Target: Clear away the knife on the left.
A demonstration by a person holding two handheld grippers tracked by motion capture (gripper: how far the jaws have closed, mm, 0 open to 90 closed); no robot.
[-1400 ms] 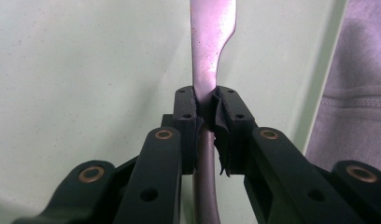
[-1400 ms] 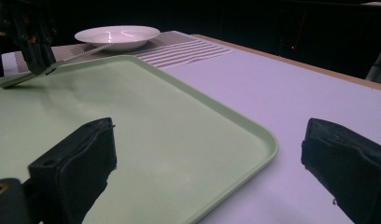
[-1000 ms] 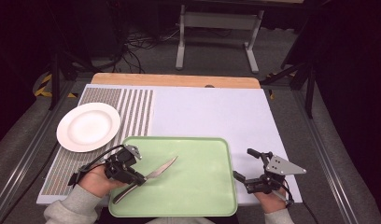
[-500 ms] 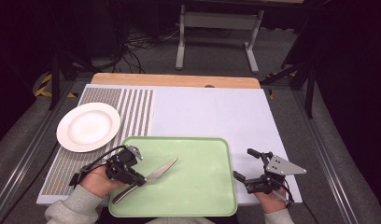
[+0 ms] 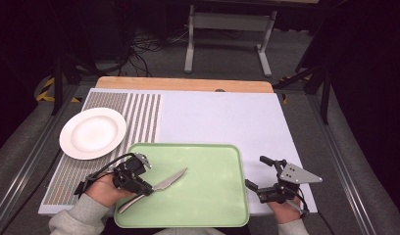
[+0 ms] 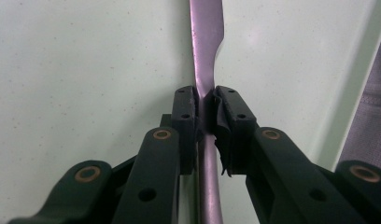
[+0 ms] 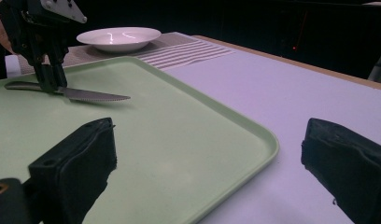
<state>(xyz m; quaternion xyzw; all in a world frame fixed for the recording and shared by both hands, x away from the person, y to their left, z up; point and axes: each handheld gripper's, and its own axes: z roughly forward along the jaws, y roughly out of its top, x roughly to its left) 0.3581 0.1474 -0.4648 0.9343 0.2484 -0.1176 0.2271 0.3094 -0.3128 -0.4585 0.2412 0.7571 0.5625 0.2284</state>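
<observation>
Jaws of our left gripper [image 6: 205, 119] clamp the knife [image 5: 159, 188] at its neck, where handle meets blade (a narrow, steady grip), low over the tray [image 5: 208, 196]; right gripper [image 5: 259, 172] waits apart beside the tray. Plate [image 5: 92, 132] sits far left.

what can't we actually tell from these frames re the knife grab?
- Knife handle end: in the high view the left gripper and hand cover part of it; the left gripper view cuts it off at the bottom edge.
- Whether the knife is lifted or lying on the green tray: cannot tell.
- Right gripper: jaws wide apart; the right gripper view crops its jaws at the frame edges.
</observation>
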